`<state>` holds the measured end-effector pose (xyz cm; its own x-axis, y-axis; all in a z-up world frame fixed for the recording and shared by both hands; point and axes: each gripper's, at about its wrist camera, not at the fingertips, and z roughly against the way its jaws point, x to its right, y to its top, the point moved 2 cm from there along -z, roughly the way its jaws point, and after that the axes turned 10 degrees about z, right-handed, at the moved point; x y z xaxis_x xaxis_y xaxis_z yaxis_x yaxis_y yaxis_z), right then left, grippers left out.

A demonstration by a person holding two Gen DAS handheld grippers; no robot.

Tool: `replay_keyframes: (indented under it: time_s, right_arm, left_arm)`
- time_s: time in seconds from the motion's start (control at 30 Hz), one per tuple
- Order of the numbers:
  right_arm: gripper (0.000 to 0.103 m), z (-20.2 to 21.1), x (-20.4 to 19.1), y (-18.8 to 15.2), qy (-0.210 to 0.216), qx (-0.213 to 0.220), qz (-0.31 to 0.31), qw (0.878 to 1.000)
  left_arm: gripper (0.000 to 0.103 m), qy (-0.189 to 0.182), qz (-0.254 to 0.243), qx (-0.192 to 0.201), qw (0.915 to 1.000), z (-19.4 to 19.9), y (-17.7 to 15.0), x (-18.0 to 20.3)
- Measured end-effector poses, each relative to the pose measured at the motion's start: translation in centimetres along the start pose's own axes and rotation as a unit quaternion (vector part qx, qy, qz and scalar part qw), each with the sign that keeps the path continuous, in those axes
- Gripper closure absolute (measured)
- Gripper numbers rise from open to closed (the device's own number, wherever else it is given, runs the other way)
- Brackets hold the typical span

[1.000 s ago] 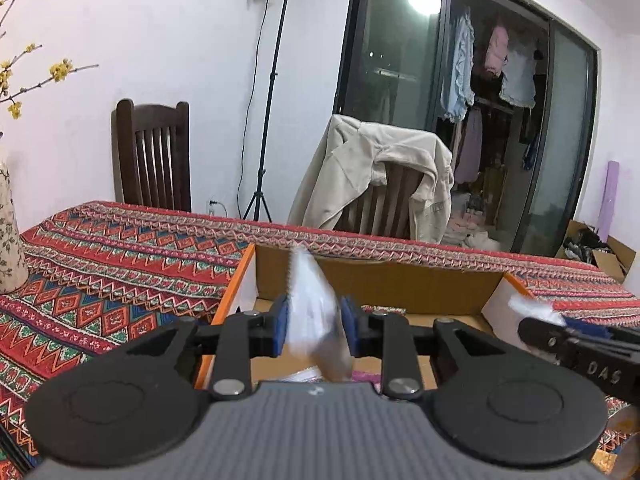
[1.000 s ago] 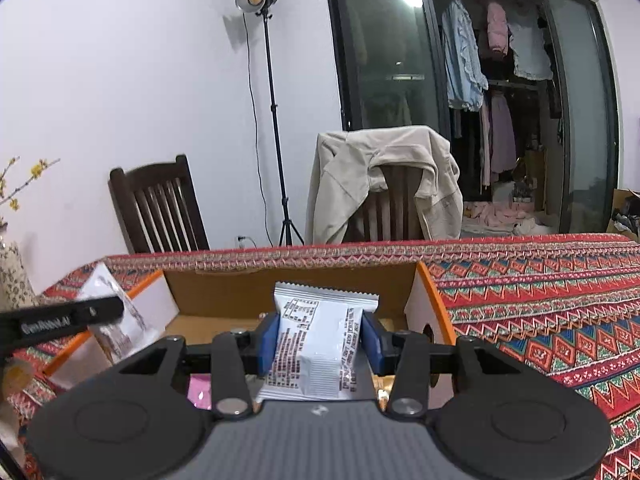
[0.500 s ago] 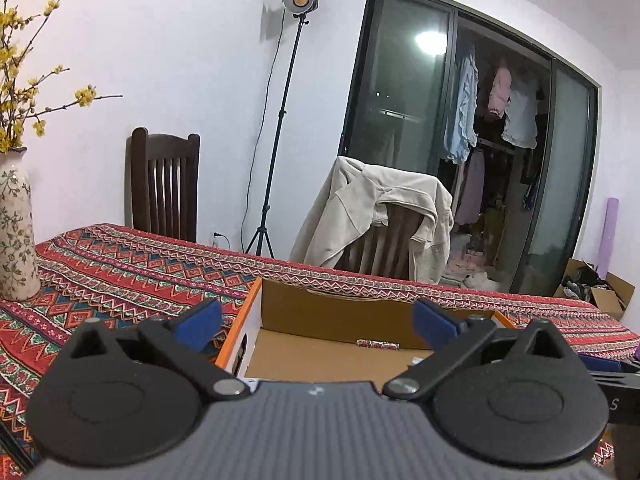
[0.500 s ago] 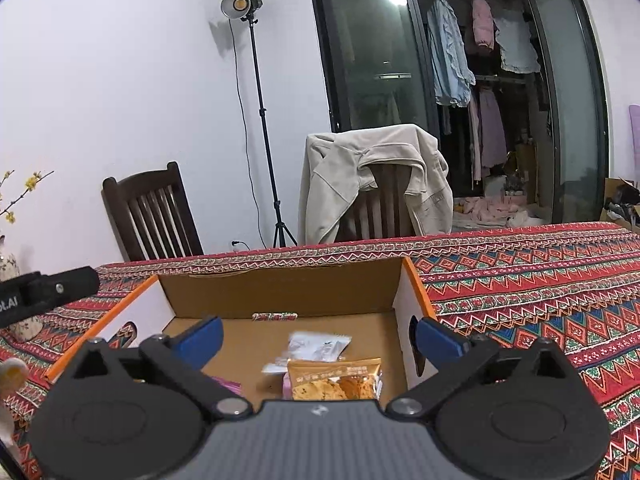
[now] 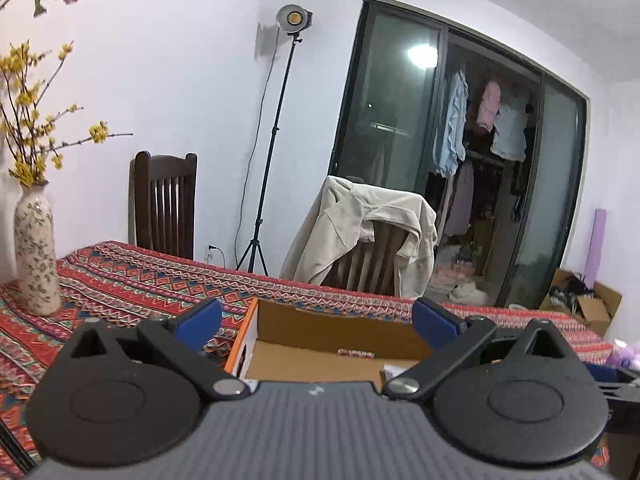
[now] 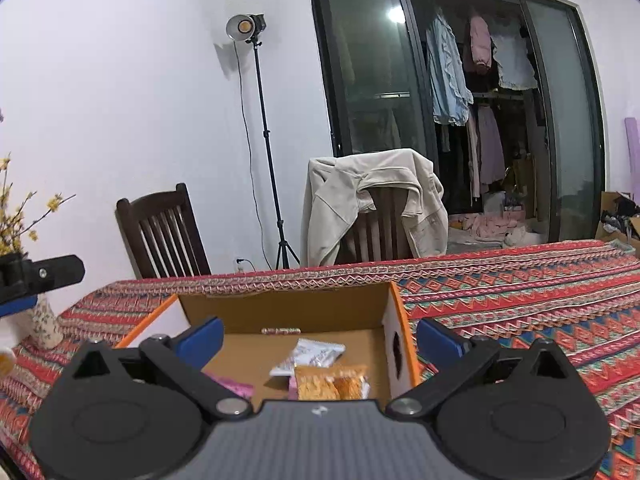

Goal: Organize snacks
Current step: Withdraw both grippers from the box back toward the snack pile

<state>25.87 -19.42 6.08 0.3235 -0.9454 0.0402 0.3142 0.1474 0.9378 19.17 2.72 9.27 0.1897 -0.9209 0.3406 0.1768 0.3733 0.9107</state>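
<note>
Several snack packets already lie in the cardboard box (image 6: pixel 304 312): a white packet (image 6: pixel 314 356), an orange packet (image 6: pixel 332 384) touching it on the near side, a pink packet (image 6: pixel 236 388) toward the box's left, and a small patterned bar (image 6: pixel 281 330) against the far wall; so the sorting looks well under way, though whether more snacks wait outside the box cannot be told, since none shows on the cloth in either view.

Both tools are empty; the right gripper (image 6: pixel 318 338) stands with its jaws spread wide and nothing between them, poised above the near edge of the box; the left gripper (image 5: pixel 316 320) is likewise wide and bare, looking over the box's orange-edged left wall (image 5: pixel 244 340).

The box sits on the patterned tabletop (image 6: pixel 520 304), its walls standing up all round; any fresh drop must clear those rims, and the right wall with its round hand-hole lies close to the right gripper's right finger. Open cloth stretches well to the right; on the left a vase (image 5: pixel 34 256) with yellow sprigs stands apart from the box, a thing to steer round. The two grippers hang near each other; care is due there.
</note>
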Motion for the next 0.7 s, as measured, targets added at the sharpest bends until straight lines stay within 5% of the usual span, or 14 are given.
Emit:
replay_keyframes:
  time_s: [0.7]
  right_arm:
    - [0.0, 6.4, 0.5, -8.9, 0.011, -0.092, 0.028, 0.995]
  left_arm:
    - [0.0, 0.025, -0.03, -0.091, 0.995, 6.1, -8.2, -5.5]
